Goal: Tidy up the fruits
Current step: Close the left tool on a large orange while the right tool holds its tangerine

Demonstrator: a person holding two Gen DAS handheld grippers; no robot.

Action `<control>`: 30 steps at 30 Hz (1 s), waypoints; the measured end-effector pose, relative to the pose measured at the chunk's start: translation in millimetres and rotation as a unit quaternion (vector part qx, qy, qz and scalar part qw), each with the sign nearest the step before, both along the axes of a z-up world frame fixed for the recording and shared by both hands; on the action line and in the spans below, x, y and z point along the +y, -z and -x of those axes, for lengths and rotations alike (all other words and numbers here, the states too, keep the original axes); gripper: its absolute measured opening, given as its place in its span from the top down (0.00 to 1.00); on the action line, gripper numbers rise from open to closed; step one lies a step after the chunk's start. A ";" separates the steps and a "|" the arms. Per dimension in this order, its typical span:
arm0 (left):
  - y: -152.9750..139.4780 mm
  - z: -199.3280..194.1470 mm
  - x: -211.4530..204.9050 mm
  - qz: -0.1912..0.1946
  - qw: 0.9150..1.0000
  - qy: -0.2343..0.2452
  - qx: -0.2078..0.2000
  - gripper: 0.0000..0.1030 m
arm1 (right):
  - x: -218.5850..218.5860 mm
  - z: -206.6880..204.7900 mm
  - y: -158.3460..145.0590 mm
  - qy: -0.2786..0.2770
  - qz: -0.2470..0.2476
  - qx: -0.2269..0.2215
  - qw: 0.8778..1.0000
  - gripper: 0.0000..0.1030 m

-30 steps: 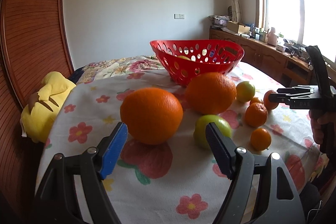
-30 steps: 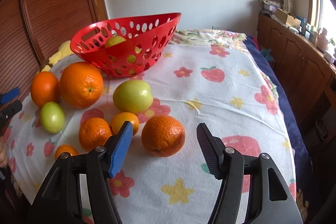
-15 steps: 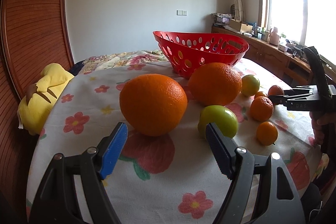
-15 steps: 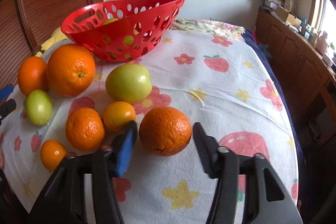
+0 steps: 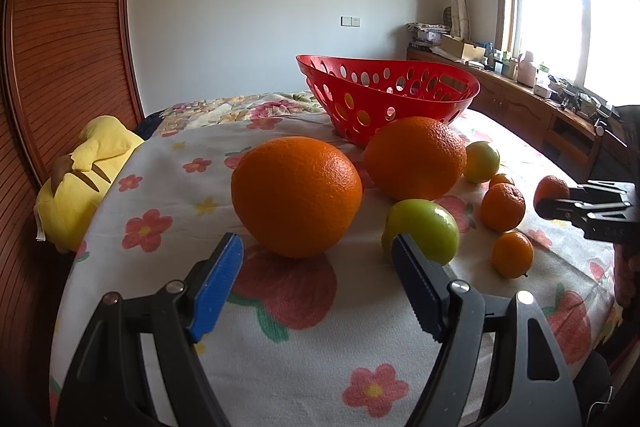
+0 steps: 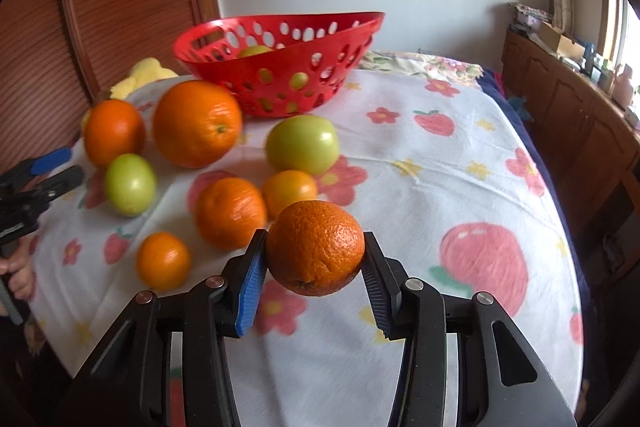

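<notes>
One fruit now off cloth: mandarin (image 6: 315, 247) clamped between pads of right gripper (image 6: 314, 267), jaws drawn in from wide a second ago, fruit lifted clear of flowered cloth (image 6: 440, 155). Means first pick secured; carry to red basket (image 6: 280, 67) likely next. Basket holds at least one green fruit. Left gripper (image 5: 318, 267) unchanged, jaws apart, empty, just short of large orange (image 5: 296, 195). Remaining fruits lie loose near basket. No brand, label or readable writing visible.
</notes>
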State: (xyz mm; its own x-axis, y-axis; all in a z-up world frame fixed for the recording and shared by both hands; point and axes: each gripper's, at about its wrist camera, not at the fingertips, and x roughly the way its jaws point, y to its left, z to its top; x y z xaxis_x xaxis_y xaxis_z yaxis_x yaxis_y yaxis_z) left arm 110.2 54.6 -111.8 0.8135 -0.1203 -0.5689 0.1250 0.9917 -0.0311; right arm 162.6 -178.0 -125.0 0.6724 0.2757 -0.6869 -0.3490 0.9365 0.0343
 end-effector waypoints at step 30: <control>-18.8 -68.9 9.0 -0.015 0.999 -0.003 0.049 0.13 | 2.9 3.8 9.7 -0.001 -0.011 -0.011 1.000 0.55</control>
State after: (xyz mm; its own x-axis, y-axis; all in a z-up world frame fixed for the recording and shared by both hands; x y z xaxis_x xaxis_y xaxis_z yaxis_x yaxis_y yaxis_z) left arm 179.1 63.6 -93.0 0.7543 -0.0985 -0.6491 0.1178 0.9929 -0.0138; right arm 158.8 -175.1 -134.8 0.6869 0.2931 -0.6650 -0.3525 0.9346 0.0478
